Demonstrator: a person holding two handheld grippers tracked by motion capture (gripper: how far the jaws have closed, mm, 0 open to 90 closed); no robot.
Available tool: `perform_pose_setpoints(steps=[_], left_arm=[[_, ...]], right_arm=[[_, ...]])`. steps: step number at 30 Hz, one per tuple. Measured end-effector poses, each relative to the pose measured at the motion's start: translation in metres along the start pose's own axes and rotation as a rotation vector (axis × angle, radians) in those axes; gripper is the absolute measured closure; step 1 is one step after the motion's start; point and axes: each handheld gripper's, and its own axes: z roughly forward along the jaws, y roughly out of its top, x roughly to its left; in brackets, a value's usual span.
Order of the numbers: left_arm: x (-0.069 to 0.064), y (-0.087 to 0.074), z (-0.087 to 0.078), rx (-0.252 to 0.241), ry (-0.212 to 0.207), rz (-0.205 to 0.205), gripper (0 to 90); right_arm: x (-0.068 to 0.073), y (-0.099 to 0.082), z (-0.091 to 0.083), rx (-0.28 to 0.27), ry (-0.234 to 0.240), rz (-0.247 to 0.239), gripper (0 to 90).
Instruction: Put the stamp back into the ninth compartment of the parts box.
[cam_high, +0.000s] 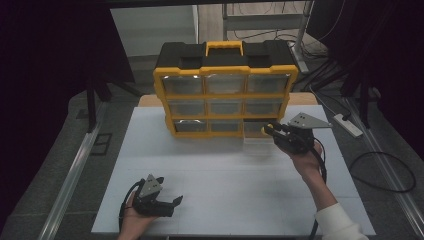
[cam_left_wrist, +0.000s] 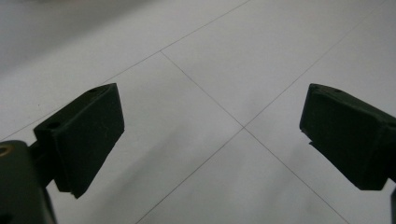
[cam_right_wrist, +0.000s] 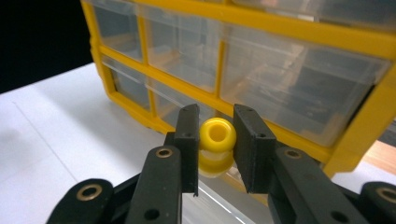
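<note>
Yellow plastic, a small ring-shaped bead (cam_right_wrist: 217, 145), sits pinched between the jaws of my right tool (cam_high: 274, 131), right of centre in the high view. At lower left my left tool (cam_high: 167, 199) rests wide and empty on the white surface (cam_high: 225, 175). The bead hangs above the pulled-out clear drawer (cam_high: 256, 138) of the organizer (cam_high: 225, 95). I'd centre over that drawer, lower, then let go gently so the bead won't bounce out.

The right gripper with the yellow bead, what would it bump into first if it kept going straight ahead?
Probably the yellow drawer box. The right gripper is shut on the yellow bead and points at the box's clear drawers, near its lower corner. The pulled-out drawer sits just below it; depth is hard to judge.
</note>
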Motion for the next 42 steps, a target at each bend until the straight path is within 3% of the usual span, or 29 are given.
perform_pose_setpoints(steps=[12,27,38,40,42], left_arm=[[0.000,0.000,0.000,0.002,-0.001,0.004,6.6],[0.000,0.000,0.000,0.004,-0.004,0.004,6.5],[0.000,0.000,0.000,0.007,-0.007,0.006,6.5],[0.000,0.000,0.000,0.007,-0.008,0.007,6.5],[0.000,0.000,0.000,0.008,-0.008,0.008,6.5]], right_arm=[[-0.015,-0.011,0.015,0.047,-0.035,0.022,72.0],[-0.016,-0.024,0.033,0.126,-0.040,0.003,71.9],[-0.015,-0.024,0.033,0.127,-0.034,0.000,71.7],[-0.015,-0.024,0.033,0.129,-0.027,-0.001,69.5],[-0.015,-0.024,0.033,0.128,-0.014,0.002,61.2]])
